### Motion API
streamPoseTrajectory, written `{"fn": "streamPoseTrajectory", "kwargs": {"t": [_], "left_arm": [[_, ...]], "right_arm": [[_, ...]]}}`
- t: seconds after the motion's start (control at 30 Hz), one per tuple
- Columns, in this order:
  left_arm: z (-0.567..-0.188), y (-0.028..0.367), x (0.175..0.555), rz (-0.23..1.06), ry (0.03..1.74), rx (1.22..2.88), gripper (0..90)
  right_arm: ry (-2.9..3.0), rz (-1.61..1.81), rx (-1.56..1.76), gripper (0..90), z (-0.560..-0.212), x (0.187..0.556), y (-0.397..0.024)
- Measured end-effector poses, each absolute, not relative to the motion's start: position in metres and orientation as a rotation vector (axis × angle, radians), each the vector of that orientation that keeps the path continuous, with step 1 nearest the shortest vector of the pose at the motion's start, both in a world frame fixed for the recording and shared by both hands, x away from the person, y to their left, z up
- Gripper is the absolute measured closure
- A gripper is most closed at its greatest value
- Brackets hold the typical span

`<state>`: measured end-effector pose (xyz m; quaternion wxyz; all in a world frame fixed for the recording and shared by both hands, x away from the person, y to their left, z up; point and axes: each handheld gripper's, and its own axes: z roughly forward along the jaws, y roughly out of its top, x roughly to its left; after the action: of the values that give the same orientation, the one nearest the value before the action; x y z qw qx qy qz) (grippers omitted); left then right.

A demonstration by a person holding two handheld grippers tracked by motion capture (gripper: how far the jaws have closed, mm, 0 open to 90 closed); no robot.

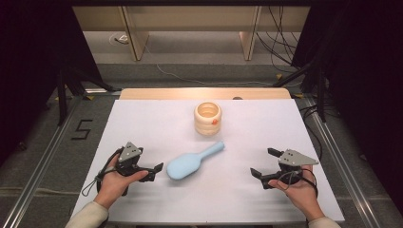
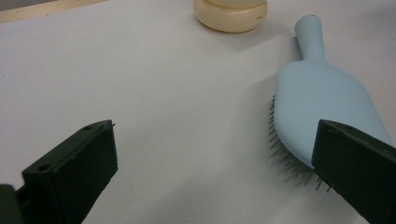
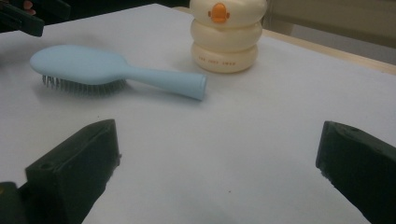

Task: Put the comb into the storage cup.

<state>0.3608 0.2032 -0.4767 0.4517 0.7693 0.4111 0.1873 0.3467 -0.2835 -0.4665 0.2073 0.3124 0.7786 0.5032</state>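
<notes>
Light blue hairbrush lying bristles-down on the bench, both grippers empty and wide open

The hairbrush (image 1: 192, 162) rests mid-bench between the two hands, its head just beside the left gripper (image 1: 153, 172) and its handle pointing away toward the cream ringed container (image 1: 208, 118), which stands apart from it; the right gripper (image 1: 264, 170) sits well off to the other side, jaws spread with nothing between them, as are the left's. It looks like a hard, smooth plastic piece: light, stiff, and likely a bit slick on its rounded back, with springy bristles underneath that would give under pressure. The narrow handle seems the safest place to take hold, pinched across its sides near the neck; the broad domed head would probably slip out of the jaws
</notes>
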Motion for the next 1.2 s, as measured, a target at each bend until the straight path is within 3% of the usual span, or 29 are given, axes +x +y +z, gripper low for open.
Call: {"fn": "streamPoseTrajectory", "kwargs": {"t": [0.3,0.4,0.5,0.53,0.6,0.63,0.7,0.73,0.77,1.2], "left_arm": [[-0.476,0.203,0.36,0.477,1.021,1.897,1.0],[-0.468,0.201,0.358,0.531,1.003,1.869,16.3],[-0.463,0.198,0.357,0.545,0.983,1.856,23.1],[-0.461,0.196,0.356,0.553,0.974,1.846,39.1],[-0.457,0.193,0.355,0.56,0.955,1.828,58.9],[-0.454,0.191,0.355,0.554,0.949,1.818,58.9],[-0.45,0.186,0.355,0.537,0.941,1.827,73.1],[-0.449,0.183,0.355,0.534,0.928,1.843,85.9],[-0.447,0.174,0.355,0.509,0.91,1.877,89.5],[-0.441,0.096,0.38,0.376,0.742,2.117,89.9]], "right_arm": [[2.176,1.405,0.867,0.5,-0.467,0.347,-0.283],[2.176,1.407,0.869,0.5,-0.467,0.347,-0.282],[2.177,1.407,0.869,0.6,-0.468,0.347,-0.282],[2.175,1.409,0.868,0.7,-0.468,0.347,-0.282],[2.179,1.405,0.87,0.7,-0.468,0.347,-0.282],[2.181,1.404,0.868,0.7,-0.468,0.347,-0.282],[2.183,1.403,0.867,0.7,-0.468,0.347,-0.282],[2.185,1.402,0.867,0.9,-0.469,0.348,-0.281],[2.185,1.402,0.868,0.9,-0.469,0.348,-0.281],[2.19,1.405,0.859,1.5,-0.469,0.348,-0.279]]}}
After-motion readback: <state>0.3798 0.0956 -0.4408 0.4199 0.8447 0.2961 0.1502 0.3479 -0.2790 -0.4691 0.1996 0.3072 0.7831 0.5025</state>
